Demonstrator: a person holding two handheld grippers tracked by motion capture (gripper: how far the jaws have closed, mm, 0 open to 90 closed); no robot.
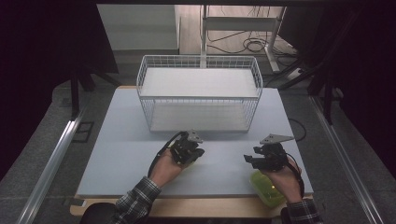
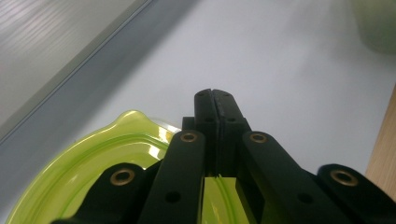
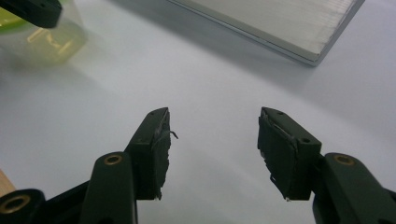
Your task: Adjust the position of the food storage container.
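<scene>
left tongs: closed tight; green lid sits right under them, can't tell if its rim is pinched
right tongs: open, nothing between
green tub: front right corner of the tabletop, under my right hand, behind those tongs
key relation: tub lies to the right of the lid, well apart; right hand is nearer

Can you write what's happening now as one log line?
left gripper: jaws shut, above yellow-green lid | right gripper: jaws open, nothing between | wire basket: far side of table
</scene>
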